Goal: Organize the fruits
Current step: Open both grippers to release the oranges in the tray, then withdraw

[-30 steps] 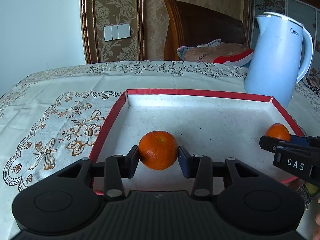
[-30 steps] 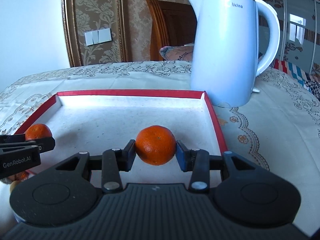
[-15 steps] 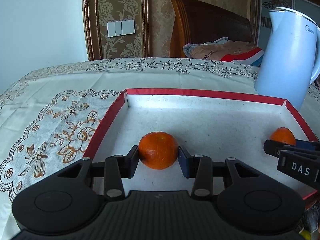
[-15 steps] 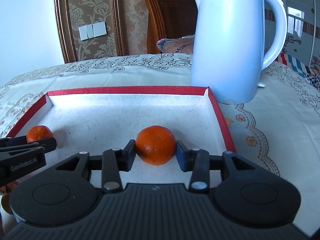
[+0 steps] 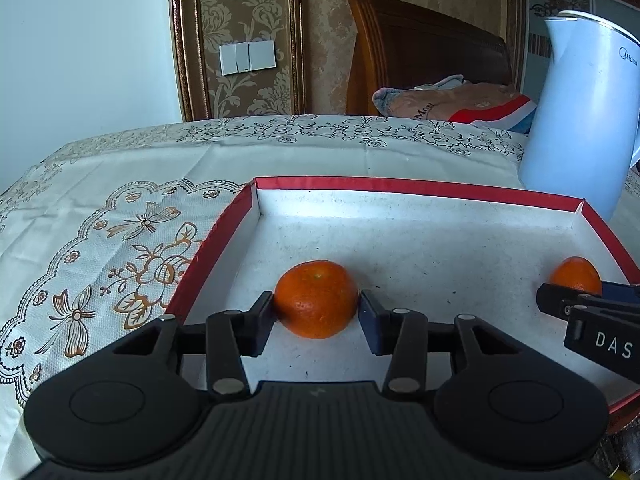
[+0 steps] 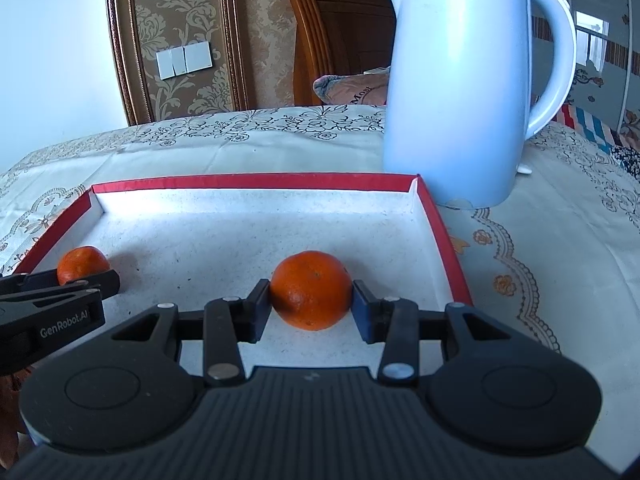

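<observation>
Both oranges are lower than a second ago: then each hung clear above the floor of the shallow red-rimmed white tray (image 5: pixel 420 188); now both sit on it or just above, contact not certain.

Left gripper (image 5: pixel 316 307) is clamped on a round orange mandarin (image 5: pixel 316 298), near the tray's left wall. Right gripper (image 6: pixel 311 298) is clamped on a second round orange mandarin (image 6: pixel 311 290), near the tray's right wall, in front of the pale blue electric kettle (image 6: pixel 460 92), which stands outside the tray's far right corner.

Read: placement nearly done, both jaws have yet to release. Opening while a fruit is still off the floor risks a roll.
</observation>
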`<action>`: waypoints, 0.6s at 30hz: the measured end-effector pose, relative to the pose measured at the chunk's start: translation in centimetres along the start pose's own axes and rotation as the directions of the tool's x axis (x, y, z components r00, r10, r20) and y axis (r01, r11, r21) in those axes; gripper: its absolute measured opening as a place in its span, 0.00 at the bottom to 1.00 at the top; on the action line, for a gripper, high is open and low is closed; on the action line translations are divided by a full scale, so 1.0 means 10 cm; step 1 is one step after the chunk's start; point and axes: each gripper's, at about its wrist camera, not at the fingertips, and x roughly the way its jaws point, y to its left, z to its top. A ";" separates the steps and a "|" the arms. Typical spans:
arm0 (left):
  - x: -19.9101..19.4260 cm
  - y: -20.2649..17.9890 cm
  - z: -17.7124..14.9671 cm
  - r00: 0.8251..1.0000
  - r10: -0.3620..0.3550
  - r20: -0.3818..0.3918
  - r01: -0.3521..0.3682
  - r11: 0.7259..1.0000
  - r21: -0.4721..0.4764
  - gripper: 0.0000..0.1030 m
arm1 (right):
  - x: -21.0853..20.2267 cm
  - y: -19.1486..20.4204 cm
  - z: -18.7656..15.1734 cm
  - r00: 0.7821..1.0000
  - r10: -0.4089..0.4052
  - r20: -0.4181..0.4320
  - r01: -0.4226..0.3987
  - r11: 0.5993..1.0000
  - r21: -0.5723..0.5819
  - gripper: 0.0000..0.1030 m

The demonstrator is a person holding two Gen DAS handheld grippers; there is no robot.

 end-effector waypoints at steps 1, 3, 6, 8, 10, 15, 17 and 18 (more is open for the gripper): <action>-0.01 0.00 -0.01 1.000 0.000 0.000 0.000 1.000 -0.001 0.44 | 0.00 0.01 0.00 1.000 -0.002 0.001 0.002 1.000 -0.004 0.40; 0.00 0.01 -0.01 1.000 0.003 -0.001 -0.003 1.000 -0.008 0.52 | -0.01 0.01 0.00 1.000 -0.003 0.002 0.003 1.000 -0.004 0.45; 0.00 0.04 -0.01 1.000 0.003 -0.003 -0.003 1.000 -0.021 0.57 | -0.03 0.01 -0.01 1.000 -0.009 0.015 0.009 1.000 0.004 0.57; 0.00 0.06 0.00 1.000 -0.002 -0.005 0.002 0.999 -0.034 0.59 | -0.04 0.01 -0.01 1.000 -0.016 0.020 0.016 1.000 0.004 0.60; -0.01 0.07 0.00 1.000 0.002 0.000 -0.002 0.999 -0.039 0.59 | -0.04 0.01 -0.01 1.000 -0.022 0.021 0.022 1.000 0.000 0.61; -0.07 0.10 -0.01 1.000 0.007 0.028 -0.006 0.999 -0.048 0.60 | -0.09 0.01 -0.02 0.998 -0.034 0.049 0.034 0.999 -0.001 0.78; -0.12 0.10 -0.02 0.998 0.013 0.053 -0.011 0.999 -0.043 0.60 | -0.12 0.02 -0.04 0.997 -0.040 0.061 0.040 0.999 -0.010 0.78; -0.15 0.09 -0.03 0.997 0.018 0.069 -0.016 0.999 -0.037 0.61 | -0.13 0.02 -0.05 0.997 -0.043 0.063 0.044 0.999 -0.015 0.78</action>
